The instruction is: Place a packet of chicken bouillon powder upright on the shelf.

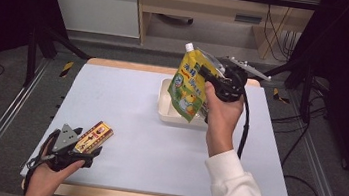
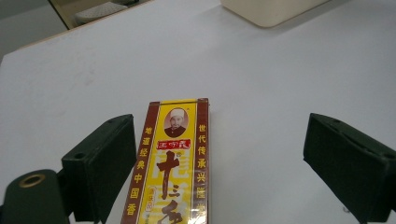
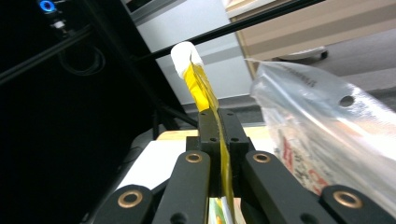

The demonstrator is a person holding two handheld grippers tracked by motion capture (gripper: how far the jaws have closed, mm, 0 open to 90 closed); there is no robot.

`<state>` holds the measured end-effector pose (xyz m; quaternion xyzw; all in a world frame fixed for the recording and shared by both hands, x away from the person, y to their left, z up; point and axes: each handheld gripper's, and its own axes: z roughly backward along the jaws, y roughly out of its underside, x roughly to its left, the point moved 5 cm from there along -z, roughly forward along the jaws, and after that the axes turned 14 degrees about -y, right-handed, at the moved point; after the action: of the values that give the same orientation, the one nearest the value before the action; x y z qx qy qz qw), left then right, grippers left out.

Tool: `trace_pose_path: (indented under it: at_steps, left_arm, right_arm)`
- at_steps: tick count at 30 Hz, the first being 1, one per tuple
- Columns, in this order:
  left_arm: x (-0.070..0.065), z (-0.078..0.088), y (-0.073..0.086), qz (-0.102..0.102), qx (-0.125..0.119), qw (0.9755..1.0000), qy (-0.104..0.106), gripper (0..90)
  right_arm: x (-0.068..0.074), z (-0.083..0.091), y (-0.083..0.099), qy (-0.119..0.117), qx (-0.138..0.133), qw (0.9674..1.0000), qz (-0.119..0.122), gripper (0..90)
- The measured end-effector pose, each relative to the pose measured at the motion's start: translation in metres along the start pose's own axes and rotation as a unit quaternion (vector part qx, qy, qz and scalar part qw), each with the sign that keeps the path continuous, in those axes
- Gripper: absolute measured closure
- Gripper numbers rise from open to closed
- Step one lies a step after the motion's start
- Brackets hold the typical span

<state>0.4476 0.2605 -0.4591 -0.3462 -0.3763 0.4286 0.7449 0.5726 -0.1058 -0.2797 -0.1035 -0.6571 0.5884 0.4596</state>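
The left gripper (image 2: pixel 219 172) is hanging low over the white table (image 2: pixel 261 70) with its two black jaws standing wide apart. A flat box (image 2: pixel 170 168) with a yellow face, dark red borders and a small portrait is lying between them, close beside the left jaw and well apart from the right one. A cream tray (image 2: pixel 266 10) is sitting at the far edge.

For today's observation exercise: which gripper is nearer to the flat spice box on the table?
Left. The left gripper has its open jaws on either side of the spice box; the right gripper holds a yellow pouch far across the table.
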Motion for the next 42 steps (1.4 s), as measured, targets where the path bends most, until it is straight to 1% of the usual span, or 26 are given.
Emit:
trace_pose_path:
  at_steps: [2, 6, 9, 12, 18, 21, 23, 26, 29, 33, 42]
  left_arm:
    - [0.000, 0.000, 0.000, -0.002, 0.000, 1.0000, 0.000, 9.2]
    - [-0.001, 0.000, 0.000, -0.005, 0.001, 1.0000, -0.002, 9.2]
    - [-0.001, 0.000, 0.000, -0.005, 0.001, 1.0000, -0.002, 9.1]
    - [-0.001, 0.000, 0.000, -0.006, 0.001, 1.0000, -0.002, 9.1]
    - [-0.001, 0.000, 0.000, -0.007, 0.000, 1.0000, -0.002, 9.1]
    - [-0.001, 0.000, 0.000, -0.008, -0.001, 1.0000, -0.002, 9.1]
    - [-0.001, 0.000, 0.000, -0.009, 0.000, 1.0000, -0.001, 9.1]
    - [-0.001, 0.000, 0.000, -0.010, -0.001, 0.9999, 0.000, 9.1]
    - [-0.002, 0.000, 0.000, -0.011, -0.001, 0.9999, 0.003, 9.1]
    - [-0.003, -0.001, 0.000, -0.015, 0.001, 0.9999, 0.004, 9.1]
    - [-0.003, -0.001, 0.000, -0.017, 0.001, 0.9999, 0.004, 9.1]
  right_arm:
    - [-0.002, -0.001, 0.000, 0.008, -0.004, 1.0000, 0.000, 90.0]
    - [-0.006, -0.004, 0.000, 0.023, -0.002, 0.9997, -0.001, 90.0]
    - [-0.011, -0.007, 0.000, 0.040, -0.005, 0.9992, 0.002, 90.0]
    - [-0.013, -0.011, 0.001, 0.049, -0.003, 0.9988, 0.000, 90.0]
    - [-0.017, -0.024, 0.005, 0.069, 0.003, 0.9976, -0.002, 90.0]
    - [-0.017, -0.033, 0.007, 0.079, 0.011, 0.9968, 0.004, 90.0]
    - [-0.018, -0.038, 0.008, 0.085, 0.014, 0.9963, 0.009, 90.0]
    - [-0.020, -0.046, 0.009, 0.092, 0.018, 0.9956, 0.009, 90.0]
    - [-0.024, -0.052, 0.009, 0.097, 0.016, 0.9951, 0.010, 90.0]
    - [-0.028, -0.059, 0.011, 0.108, 0.011, 0.9939, 0.014, 90.0]
    - [-0.031, -0.071, 0.015, 0.122, 0.008, 0.9924, 0.016, 90.0]
